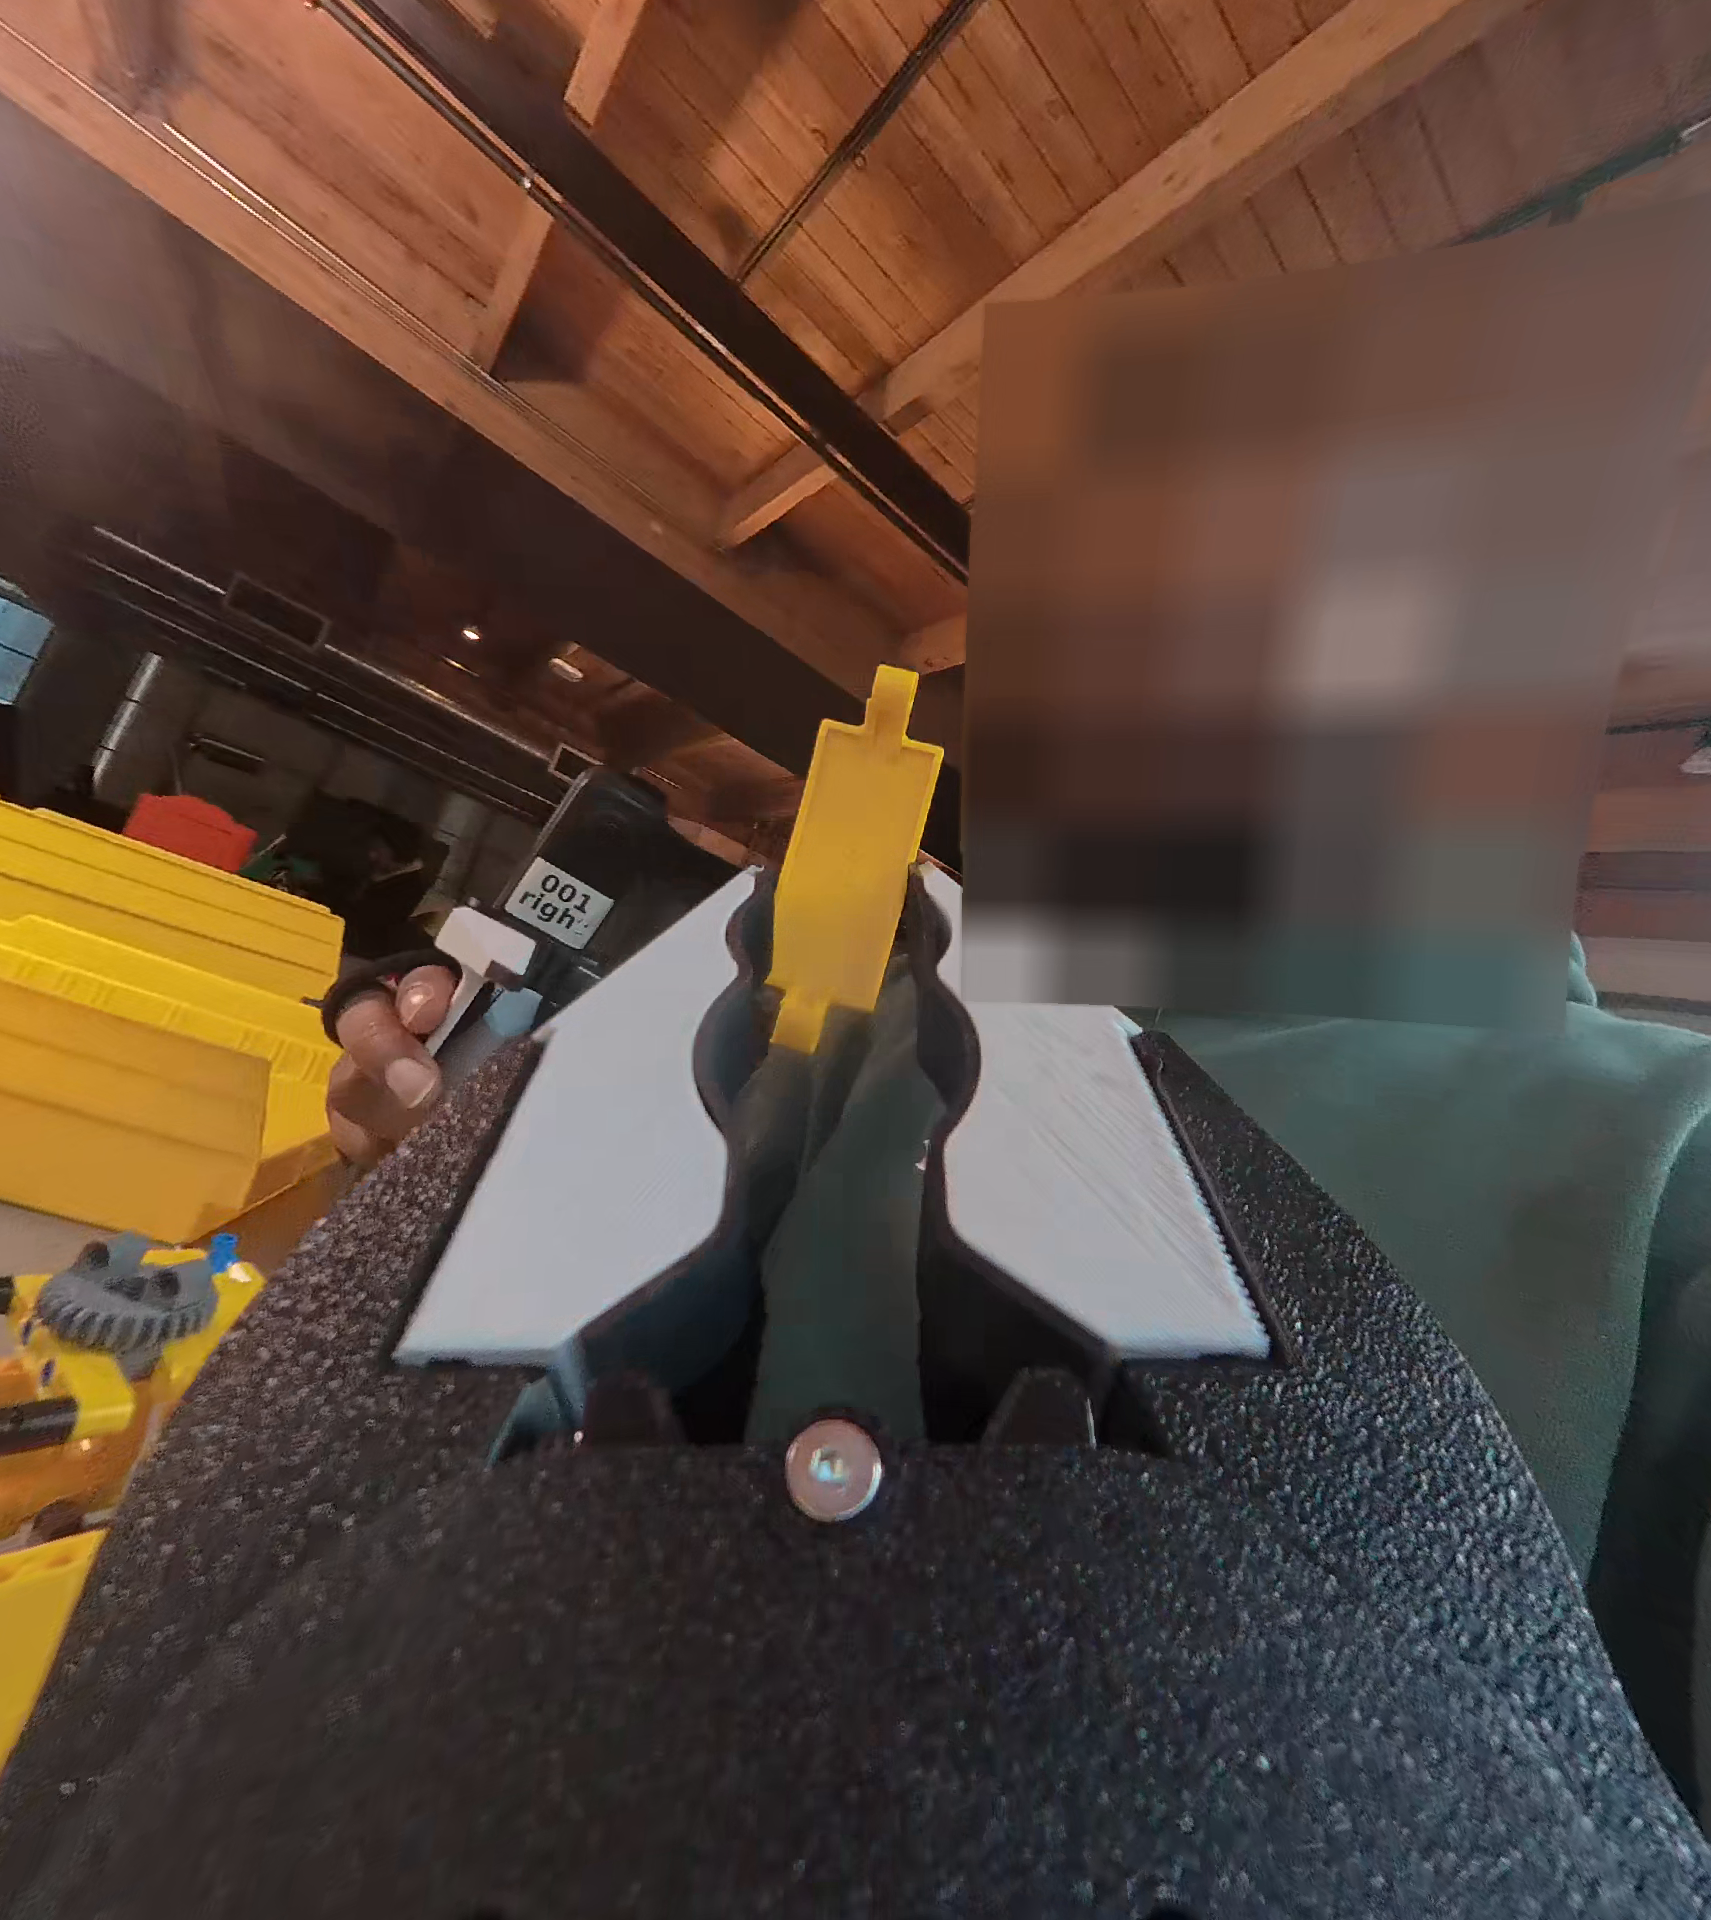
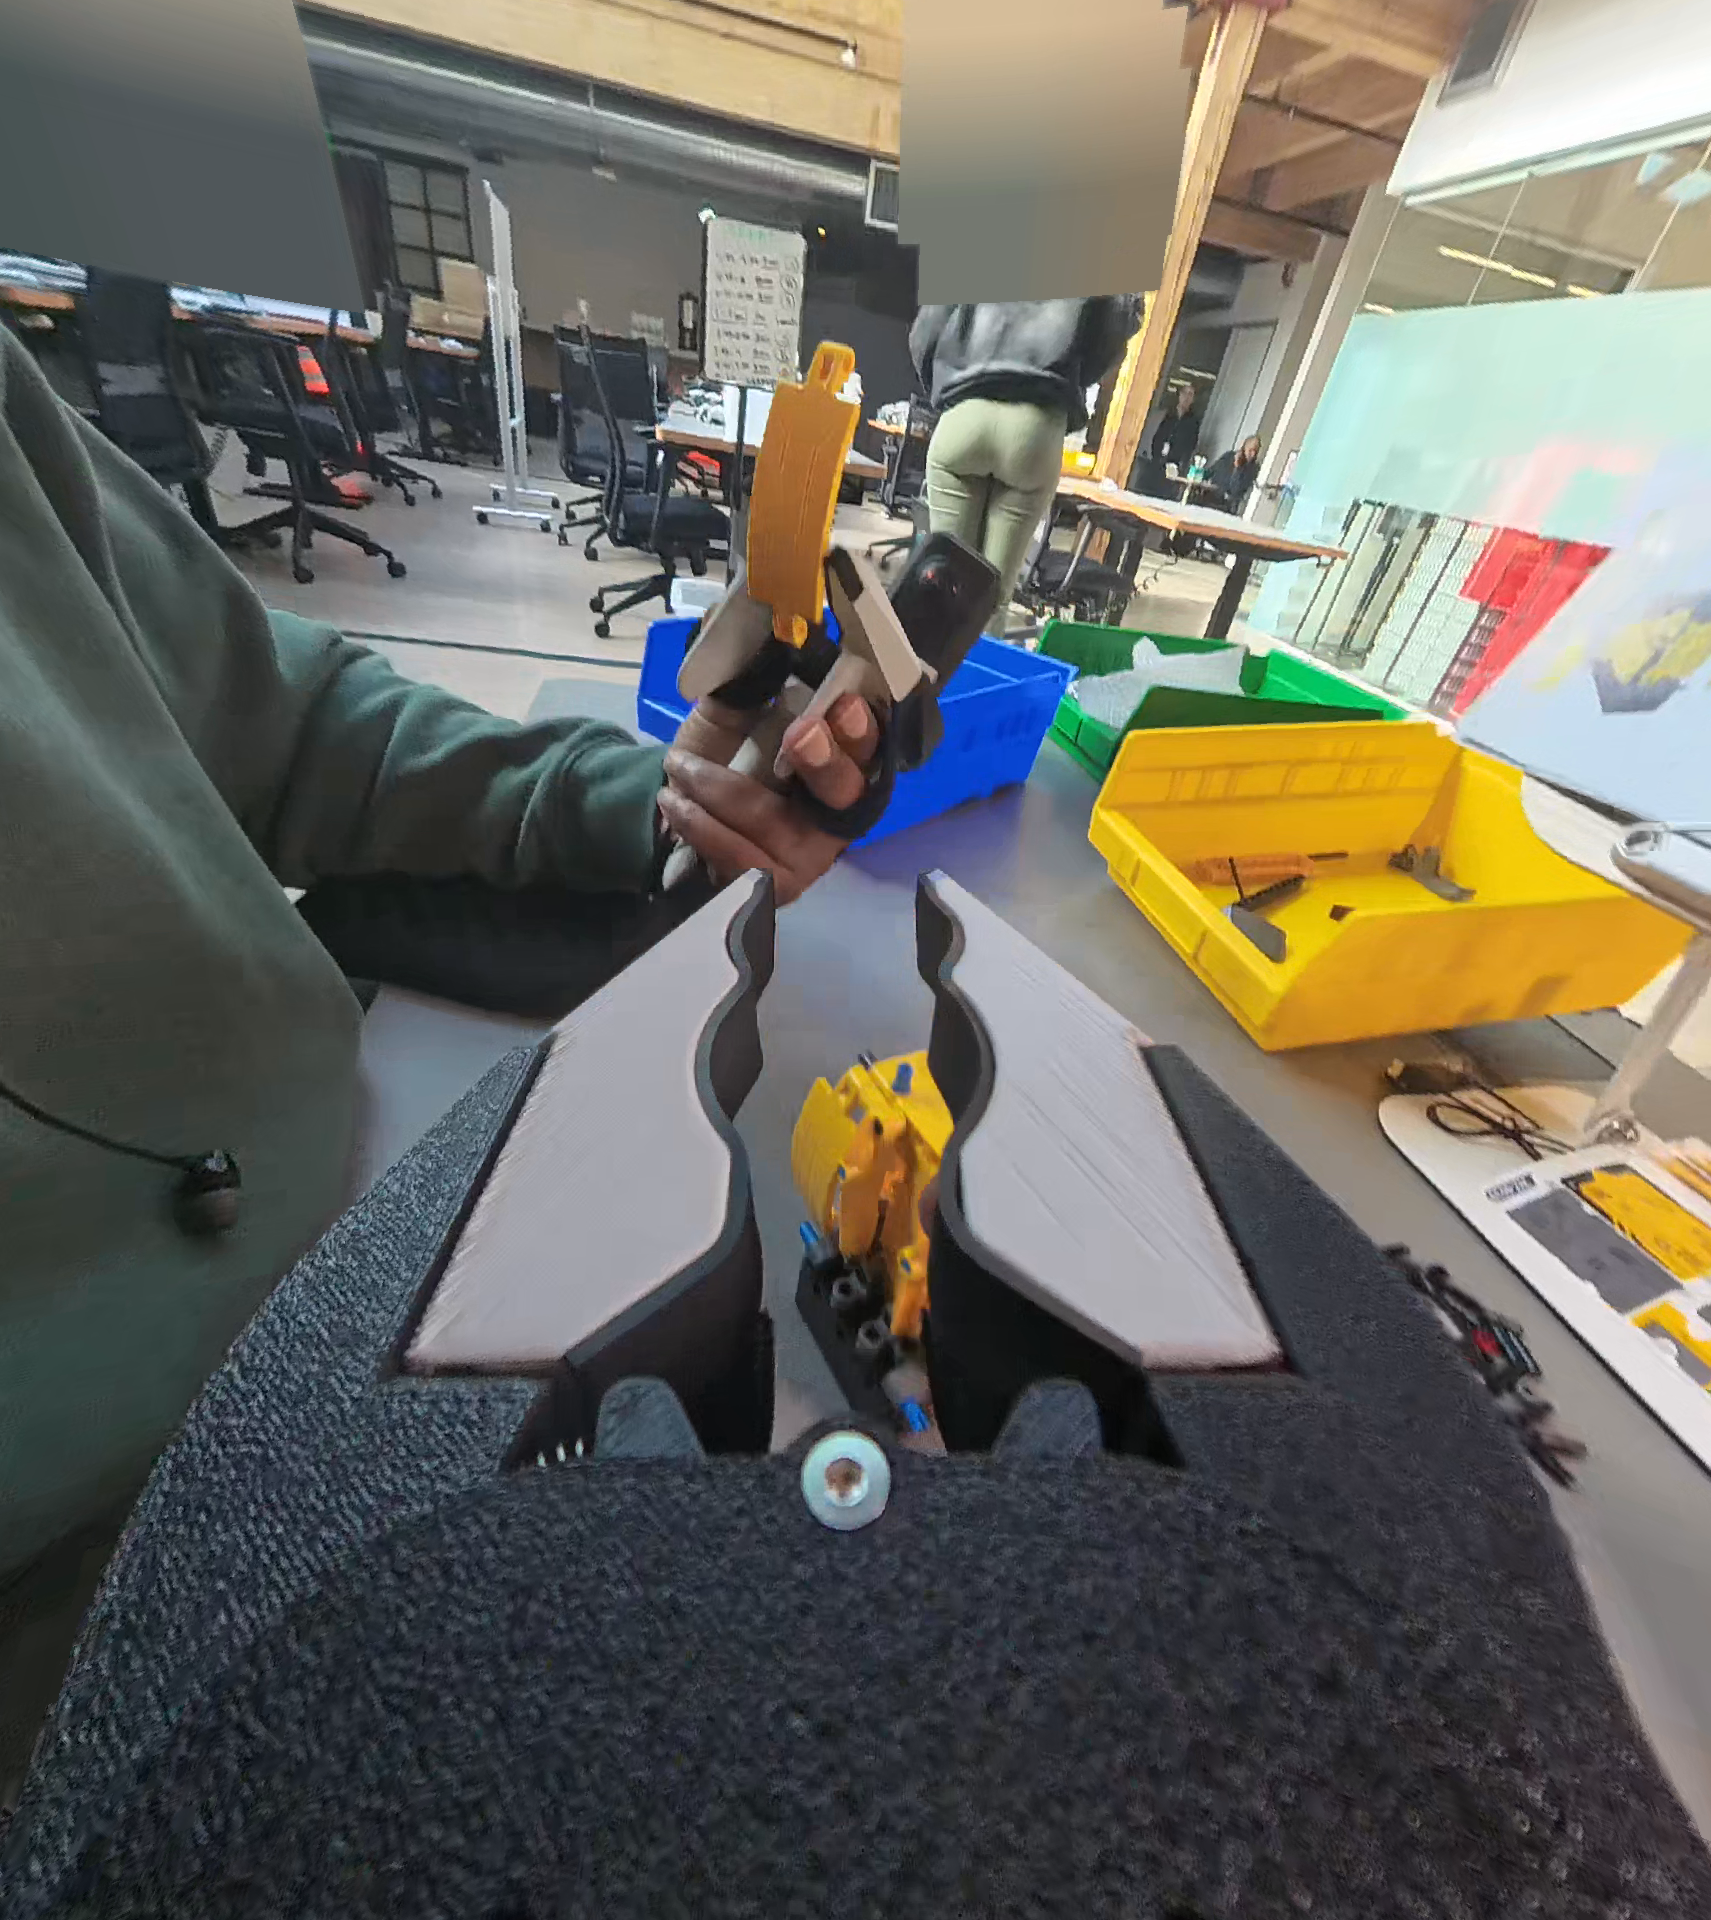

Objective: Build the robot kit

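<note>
wooden ceiling, grey bench, one thin yellow panel

grey bench (image 2: 1194, 1049) carries a yellow bin (image 2: 1370, 883), blue bin (image 2: 986, 717) and green bin (image 2: 1235, 686). left claw (image 1: 835, 914) is clenched on a flat yellow panel (image 1: 856, 862), held upright: it looks light, stiff and smooth, best gripped by its lower edge. right claw (image 2: 846, 914) hangs released above a yellow brick model (image 2: 872, 1174).

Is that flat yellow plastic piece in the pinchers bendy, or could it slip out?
The flat yellow plastic panel is probably stiff: it stands straight above the left gripper, with no visible sag. It looks thin, so likely light. Only its lower part sits between the dark wavy fingers, and its smooth face could let it slip or twist if bumped.
</note>
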`<state>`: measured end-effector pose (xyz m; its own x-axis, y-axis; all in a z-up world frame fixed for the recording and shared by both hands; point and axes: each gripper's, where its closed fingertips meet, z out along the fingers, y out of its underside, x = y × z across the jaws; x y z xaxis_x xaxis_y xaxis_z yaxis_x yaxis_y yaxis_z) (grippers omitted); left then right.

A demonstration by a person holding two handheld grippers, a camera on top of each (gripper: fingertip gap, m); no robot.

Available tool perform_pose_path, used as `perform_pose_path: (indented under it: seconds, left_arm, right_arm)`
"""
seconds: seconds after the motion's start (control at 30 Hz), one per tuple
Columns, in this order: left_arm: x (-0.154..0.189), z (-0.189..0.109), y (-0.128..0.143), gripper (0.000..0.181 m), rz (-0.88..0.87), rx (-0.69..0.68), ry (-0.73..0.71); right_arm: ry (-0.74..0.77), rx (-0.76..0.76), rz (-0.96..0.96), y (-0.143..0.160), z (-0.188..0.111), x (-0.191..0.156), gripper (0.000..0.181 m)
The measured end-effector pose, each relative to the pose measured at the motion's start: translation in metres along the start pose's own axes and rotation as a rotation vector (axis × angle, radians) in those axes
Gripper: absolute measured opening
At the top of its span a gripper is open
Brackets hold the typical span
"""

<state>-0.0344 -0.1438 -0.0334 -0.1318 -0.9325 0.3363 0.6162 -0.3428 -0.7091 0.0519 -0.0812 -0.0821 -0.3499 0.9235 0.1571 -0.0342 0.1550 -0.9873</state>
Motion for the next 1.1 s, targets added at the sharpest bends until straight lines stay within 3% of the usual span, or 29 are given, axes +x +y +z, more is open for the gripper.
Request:
perform_pose_path:
  seconds: [0.27, 0.43, 0.6, 0.73, 0.97, 1.1]
  left_arm:
    - [-0.014, 0.033, 0.019, 0.024, -0.094, -0.037, 0.104]
    - [-0.02, 0.04, 0.033, 0.024, -0.139, -0.092, 0.147]
    - [-0.03, 0.028, 0.027, 0.023, -0.138, -0.038, 0.092]
    - [-0.042, 0.02, 0.021, 0.022, -0.103, -0.016, -0.017]
    - [-0.059, 0.017, 0.021, 0.027, 0.06, -0.071, -0.229]
    - [-0.063, 0.021, 0.021, 0.025, 0.219, -0.139, -0.352]
  right_arm:
    - [-0.1, 0.159, 0.028, -0.063, 0.041, -0.01, 0.026]
    - [-0.183, 0.145, 0.059, -0.063, 0.055, -0.019, 0.016]
    - [-0.177, 0.156, 0.118, -0.054, 0.054, -0.011, 0.008]
    - [-0.178, 0.173, 0.33, -0.049, 0.053, 0.01, 0.003]
    - [-0.264, 0.318, 0.914, -0.043, 0.045, 0.05, 0.002]
    - [-0.291, 0.396, 1.043, -0.041, 0.043, 0.059, 0.003]
